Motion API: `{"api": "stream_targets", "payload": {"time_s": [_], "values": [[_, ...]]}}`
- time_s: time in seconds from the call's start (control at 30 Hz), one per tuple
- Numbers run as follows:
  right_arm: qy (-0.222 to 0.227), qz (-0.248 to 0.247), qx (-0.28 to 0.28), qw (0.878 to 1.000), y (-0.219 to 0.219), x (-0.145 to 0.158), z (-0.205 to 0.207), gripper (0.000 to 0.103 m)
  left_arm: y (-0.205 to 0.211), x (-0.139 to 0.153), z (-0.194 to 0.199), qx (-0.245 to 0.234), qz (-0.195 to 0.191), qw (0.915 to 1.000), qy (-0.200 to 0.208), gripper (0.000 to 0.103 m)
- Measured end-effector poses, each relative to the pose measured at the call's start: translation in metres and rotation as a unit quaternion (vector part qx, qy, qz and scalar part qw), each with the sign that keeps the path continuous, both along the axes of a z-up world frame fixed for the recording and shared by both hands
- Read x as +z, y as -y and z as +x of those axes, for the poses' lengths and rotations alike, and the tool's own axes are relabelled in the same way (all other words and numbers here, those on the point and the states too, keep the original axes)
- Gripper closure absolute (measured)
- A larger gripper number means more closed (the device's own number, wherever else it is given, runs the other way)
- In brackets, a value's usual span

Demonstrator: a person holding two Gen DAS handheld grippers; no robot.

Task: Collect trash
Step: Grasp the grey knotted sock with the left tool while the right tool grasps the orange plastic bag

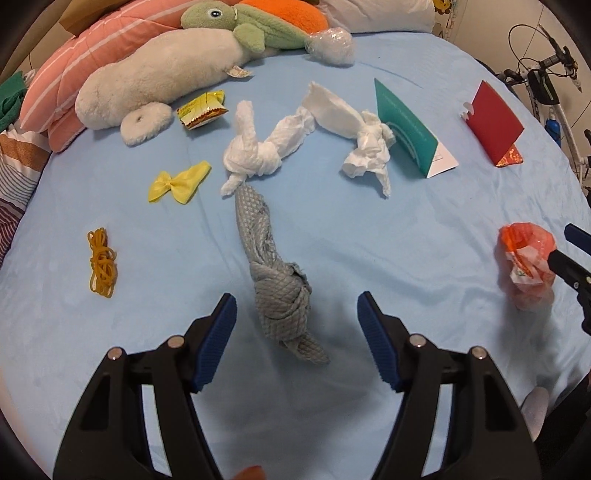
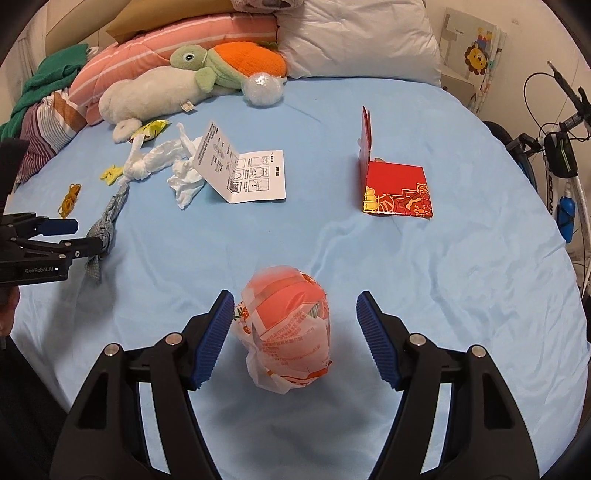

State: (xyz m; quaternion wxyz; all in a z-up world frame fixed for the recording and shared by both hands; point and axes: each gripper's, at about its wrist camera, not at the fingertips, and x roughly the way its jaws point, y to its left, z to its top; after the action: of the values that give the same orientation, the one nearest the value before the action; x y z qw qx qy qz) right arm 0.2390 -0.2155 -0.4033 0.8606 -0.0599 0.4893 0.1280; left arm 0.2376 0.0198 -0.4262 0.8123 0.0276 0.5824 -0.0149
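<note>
Both grippers hang wide over the blue bed sheet (image 1: 424, 229), the left gripper (image 1: 297, 325) straddling the knotted grey cloth (image 1: 282, 306), the right gripper (image 2: 295, 325) straddling the orange plastic bag (image 2: 288, 332), seemingly lined up to grab.

we see a bed (image 2: 369, 258) under a pale blue sheet, pillows (image 2: 354, 37) and plush toys (image 2: 155, 92) along its head, a cream wall (image 2: 524, 29), and a bicycle (image 2: 561, 147) parked beside.
</note>
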Motion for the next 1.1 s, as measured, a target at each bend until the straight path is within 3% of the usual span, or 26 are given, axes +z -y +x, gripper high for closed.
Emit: {"api": "stream_targets", "payload": {"time_s": [0.13,0.37,0.43,0.6,0.83,0.87,0.9,1.1], "values": [[-0.011,0.009,-0.005,1.0,0.003,-0.005,0.003,0.036,0.0,-0.015,0.005,0.002,0.012,0.9998,-0.014,0.036],[-0.02,0.009,-0.003,1.0,0.002,-0.013,0.006,0.036,0.009,-0.028,0.004,-0.019,0.028,0.9992,-0.02,0.072],[-0.022,0.008,-0.002,1.0,0.002,-0.014,0.005,0.036,0.01,-0.025,0.002,-0.02,0.024,0.9994,-0.015,0.075],[-0.028,0.003,0.005,1.0,-0.001,-0.018,0.005,0.036,0.019,-0.016,-0.003,-0.042,-0.002,0.9991,-0.003,0.077],[-0.051,-0.001,0.016,0.999,-0.006,-0.031,0.009,0.037,0.044,-0.007,-0.009,-0.095,-0.007,0.9951,0.026,0.077],[-0.057,-0.002,0.019,0.998,-0.008,-0.033,0.01,0.039,0.047,-0.007,-0.008,-0.101,-0.005,0.9945,0.028,0.077],[-0.06,-0.003,0.022,0.998,-0.009,-0.034,0.01,0.049,0.049,-0.007,-0.009,-0.105,-0.004,0.994,0.03,0.077],[-0.051,-0.015,0.042,0.998,-0.018,-0.032,0.005,0.062,0.057,-0.003,-0.016,-0.12,-0.003,0.992,0.039,0.077]]}}
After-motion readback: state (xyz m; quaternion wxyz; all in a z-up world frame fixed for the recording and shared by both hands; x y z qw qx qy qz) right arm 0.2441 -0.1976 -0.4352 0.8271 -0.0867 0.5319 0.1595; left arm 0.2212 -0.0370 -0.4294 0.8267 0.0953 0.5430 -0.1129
